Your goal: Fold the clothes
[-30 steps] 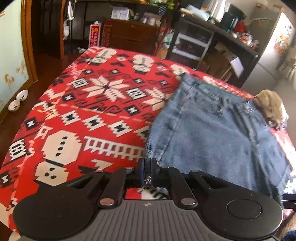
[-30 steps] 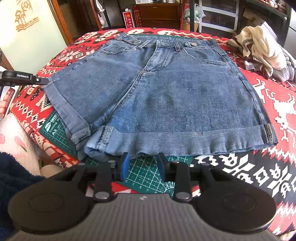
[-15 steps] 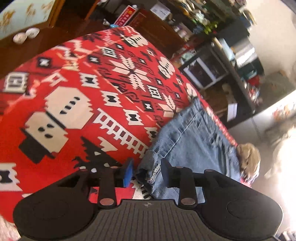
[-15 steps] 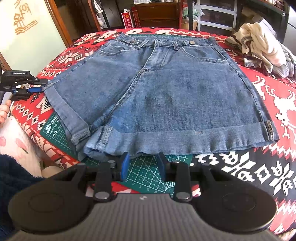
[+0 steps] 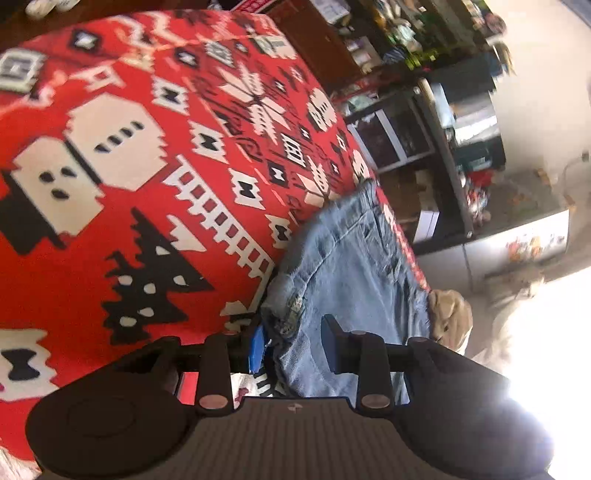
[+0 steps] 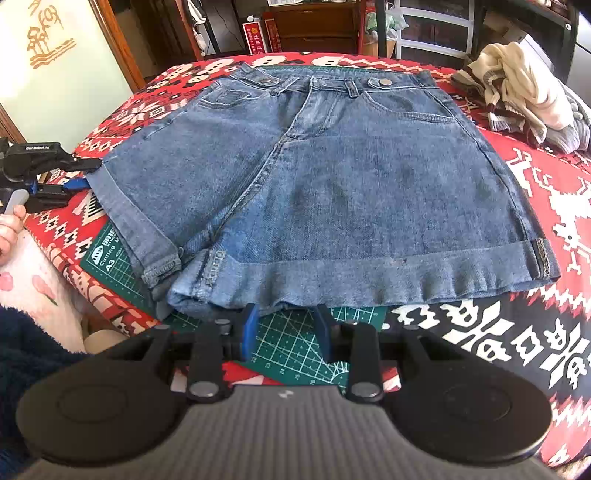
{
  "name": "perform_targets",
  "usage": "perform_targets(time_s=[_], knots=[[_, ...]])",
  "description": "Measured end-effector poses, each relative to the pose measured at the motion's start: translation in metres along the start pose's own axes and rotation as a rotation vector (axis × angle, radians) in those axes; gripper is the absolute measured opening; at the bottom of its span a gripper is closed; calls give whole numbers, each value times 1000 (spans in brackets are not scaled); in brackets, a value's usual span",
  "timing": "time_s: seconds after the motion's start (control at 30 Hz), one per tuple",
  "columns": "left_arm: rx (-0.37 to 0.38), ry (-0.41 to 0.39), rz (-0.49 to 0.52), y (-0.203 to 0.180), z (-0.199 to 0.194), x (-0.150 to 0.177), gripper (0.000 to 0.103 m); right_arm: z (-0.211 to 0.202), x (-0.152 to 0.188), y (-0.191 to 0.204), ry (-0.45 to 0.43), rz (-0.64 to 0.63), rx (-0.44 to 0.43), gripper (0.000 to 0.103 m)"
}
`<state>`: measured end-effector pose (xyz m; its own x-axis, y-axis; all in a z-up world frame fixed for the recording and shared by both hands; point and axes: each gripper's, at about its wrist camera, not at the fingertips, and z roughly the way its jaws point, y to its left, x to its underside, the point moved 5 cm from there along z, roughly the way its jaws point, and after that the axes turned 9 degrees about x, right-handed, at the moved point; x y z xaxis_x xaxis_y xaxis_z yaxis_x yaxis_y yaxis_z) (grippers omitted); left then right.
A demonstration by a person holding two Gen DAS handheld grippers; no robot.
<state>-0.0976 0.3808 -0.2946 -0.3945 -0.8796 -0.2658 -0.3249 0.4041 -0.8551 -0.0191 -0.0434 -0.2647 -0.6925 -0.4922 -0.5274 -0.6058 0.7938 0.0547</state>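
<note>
Blue denim shorts [image 6: 332,177] lie flat on the red patterned blanket [image 6: 554,206], waistband at the far side, cuffed hems toward me. My right gripper [image 6: 286,332] is open just short of the front hem, over a green cutting mat [image 6: 295,343]. My left gripper [image 5: 293,345] is open, rolled to one side, with the left leg's cuff corner of the shorts [image 5: 351,266] lying loose between its fingers. In the right wrist view the left gripper [image 6: 86,173] sits at the shorts' left cuff, held by a person's hand [image 6: 9,229].
A heap of cream and striped clothes [image 6: 517,92] lies at the back right of the blanket; the left wrist view shows it past the shorts [image 5: 448,317]. Shelves and a wooden cabinet [image 6: 314,26] stand behind the bed. A dark fleecy sleeve [image 6: 26,354] is at the near left.
The left gripper, shut on the cuff corner a second ago, has opened and rolled to one side. The cuff now lies loose between its fingers. The right gripper has stayed put.
</note>
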Motion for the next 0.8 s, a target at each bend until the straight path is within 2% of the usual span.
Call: perform_targets(time_s=[0.1, 0.2, 0.27, 0.37, 0.4, 0.43, 0.6, 0.8], knots=[[-17, -39, 14, -3, 2, -3, 30, 0, -1, 0, 1, 0, -2, 37], [-52, -120, 36, -8, 1, -6, 30, 0, -1, 1, 1, 1, -1, 37], [-35, -167, 25, -10, -1, -7, 30, 0, 0, 1, 1, 1, 0, 37], [-31, -181, 18, -10, 0, -4, 21, 0, -1, 1, 1, 3, -1, 37], [-40, -178, 23, -9, 1, -3, 13, 0, 0, 1, 1, 3, -1, 37], [-64, -169, 42, -8, 1, -1, 11, 0, 0, 1, 1, 3, -1, 37], [-167, -196, 148, -17, -4, -4, 8, -1, -1, 1, 1, -3, 8, 37], [-183, -251, 210, -30, -21, -25, 6, -12, -11, -6, -30, 21, 21, 37]])
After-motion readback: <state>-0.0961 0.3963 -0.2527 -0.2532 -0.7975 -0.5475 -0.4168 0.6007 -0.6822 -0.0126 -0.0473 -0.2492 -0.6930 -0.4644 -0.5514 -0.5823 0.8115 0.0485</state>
